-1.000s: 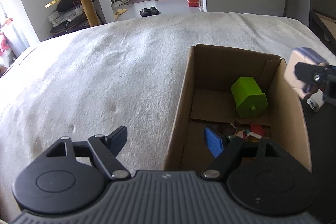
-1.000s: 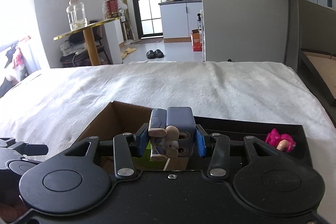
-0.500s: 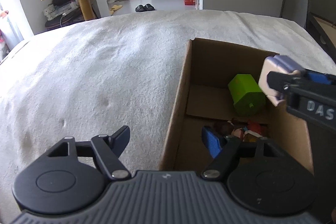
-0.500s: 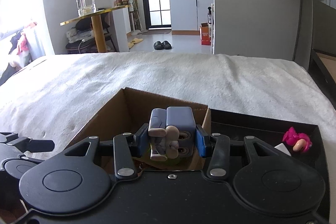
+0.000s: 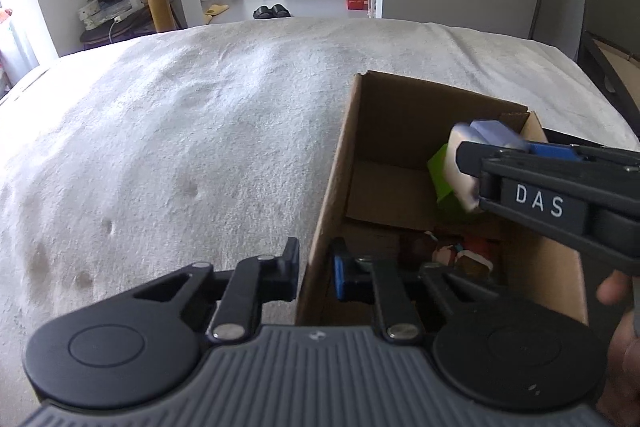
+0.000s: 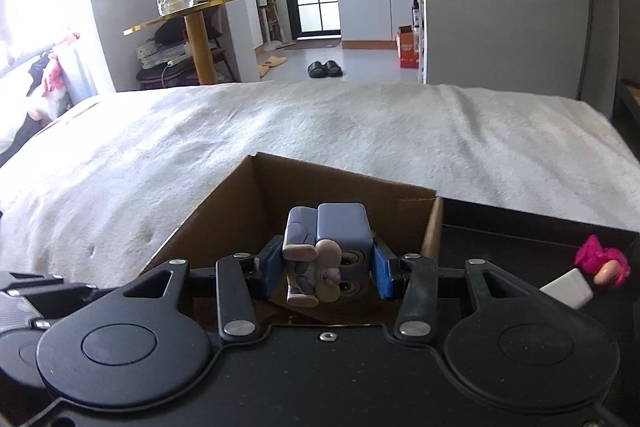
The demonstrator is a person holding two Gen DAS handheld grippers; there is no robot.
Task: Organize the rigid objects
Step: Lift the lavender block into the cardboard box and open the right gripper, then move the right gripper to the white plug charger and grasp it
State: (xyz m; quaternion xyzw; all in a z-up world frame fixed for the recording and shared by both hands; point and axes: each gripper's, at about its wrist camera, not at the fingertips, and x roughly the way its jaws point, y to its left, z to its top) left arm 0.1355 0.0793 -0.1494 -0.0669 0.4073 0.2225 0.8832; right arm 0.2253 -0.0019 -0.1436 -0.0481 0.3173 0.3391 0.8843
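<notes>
An open cardboard box [image 5: 400, 87] stands on the white blanket. At its near left corner my left gripper [image 5: 316, 267] straddles the left wall; its jaws are closing, with the pads against the cardboard. Inside lie a green block [image 5: 440, 175] and small figures [image 5: 452, 251]. My right gripper [image 6: 324, 267] is shut on a lavender blocky toy [image 6: 340, 227] with beige parts. In the left wrist view that right gripper [image 5: 480, 163] holds the toy [image 5: 484, 131] above the box's right side, in front of the green block.
A black tray [image 6: 520, 235] right of the box [image 6: 340, 179] holds a pink toy [image 6: 600, 259] and a white block [image 6: 566, 287]. The white blanket [image 5: 200, 127] spreads left and beyond. A person's hand [image 5: 616, 291] shows at the right edge.
My left gripper's jaws went from wide apart to closed on the box's left wall. The right gripper carried the lavender toy leftward and lower, over the box's inside.
</notes>
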